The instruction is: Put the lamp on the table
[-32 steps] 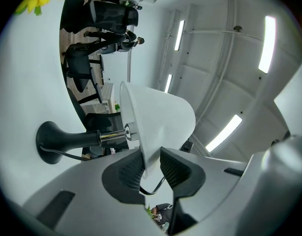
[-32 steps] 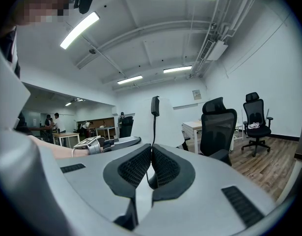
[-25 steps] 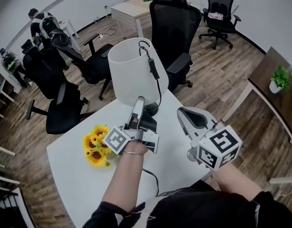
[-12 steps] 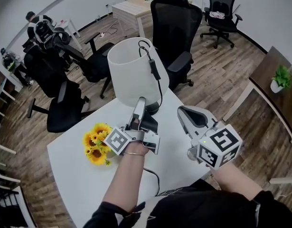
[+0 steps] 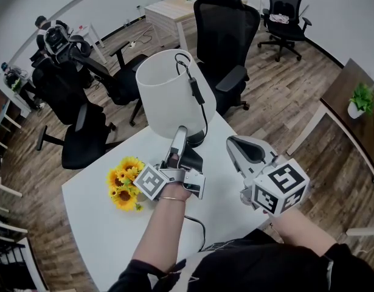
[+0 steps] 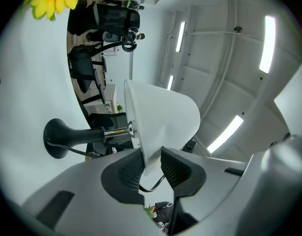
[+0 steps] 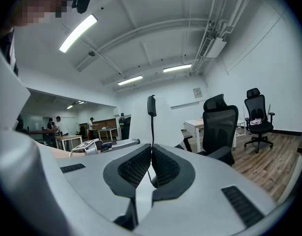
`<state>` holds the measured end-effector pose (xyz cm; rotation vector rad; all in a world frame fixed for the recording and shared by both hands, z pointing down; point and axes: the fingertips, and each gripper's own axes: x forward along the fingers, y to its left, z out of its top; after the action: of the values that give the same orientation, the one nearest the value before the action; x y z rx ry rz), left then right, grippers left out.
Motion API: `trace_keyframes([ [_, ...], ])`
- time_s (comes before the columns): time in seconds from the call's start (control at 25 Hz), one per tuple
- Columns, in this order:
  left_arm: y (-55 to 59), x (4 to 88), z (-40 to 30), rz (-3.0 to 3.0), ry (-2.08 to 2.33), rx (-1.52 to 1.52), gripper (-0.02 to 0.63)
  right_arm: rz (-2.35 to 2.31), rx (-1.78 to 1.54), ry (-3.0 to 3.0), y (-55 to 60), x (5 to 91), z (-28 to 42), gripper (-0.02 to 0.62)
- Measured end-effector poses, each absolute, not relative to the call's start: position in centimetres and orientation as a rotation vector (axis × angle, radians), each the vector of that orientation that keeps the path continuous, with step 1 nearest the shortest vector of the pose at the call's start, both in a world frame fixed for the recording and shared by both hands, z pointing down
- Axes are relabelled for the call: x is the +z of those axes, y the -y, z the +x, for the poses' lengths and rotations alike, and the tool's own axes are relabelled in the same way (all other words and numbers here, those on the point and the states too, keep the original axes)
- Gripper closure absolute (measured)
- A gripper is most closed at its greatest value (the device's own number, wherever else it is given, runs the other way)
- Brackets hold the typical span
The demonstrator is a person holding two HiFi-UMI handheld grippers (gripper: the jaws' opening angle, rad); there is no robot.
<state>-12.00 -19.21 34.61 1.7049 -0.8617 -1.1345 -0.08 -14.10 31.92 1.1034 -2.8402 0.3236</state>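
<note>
Little has changed in the last second. The lamp [image 5: 168, 96] stands upright on the white table [image 5: 92, 224] where it stood before, its black base [image 5: 196, 140] toward the table's far edge. Both hands have kept their places. The one difference is at the left gripper [image 5: 180, 131]: its jaws have just been opening. The lower rim of the white shade [image 6: 160, 117] now sits between them, and the pads are parted and not clamping it. This gripper reaches up at the lamp from 6 o'clock.

The right gripper [image 5: 234, 143] hovers over the table at 3 o'clock of the left one, near the lamp but apart from it. Its jaws are pressed together with nothing in them.

A black cord [image 5: 195, 90] with an inline switch hangs down the shade's side toward 3 o'clock. A bunch of sunflowers [image 5: 123, 181] lies on the table at 9 o'clock of the left hand, as before. A black office chair [image 5: 226, 29] stands beyond the table at 1 o'clock.

The only markings I can see are the black-and-white square patterns on each gripper's cube [image 5: 280, 187].
</note>
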Motion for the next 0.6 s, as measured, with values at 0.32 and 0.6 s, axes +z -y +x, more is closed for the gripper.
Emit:
trace_keyframes([
  [0.32,18.95,34.62,-11.88,1.702,0.84,-1.148,0.489,1.101,0.321,2.844,13.95,31.88,0.04,0.574],
  [0.6,18.68,34.81,-11.74,1.707,0.874,-1.125,0.473,1.108,0.342,2.848,14.01,32.0,0.66,0.574],
])
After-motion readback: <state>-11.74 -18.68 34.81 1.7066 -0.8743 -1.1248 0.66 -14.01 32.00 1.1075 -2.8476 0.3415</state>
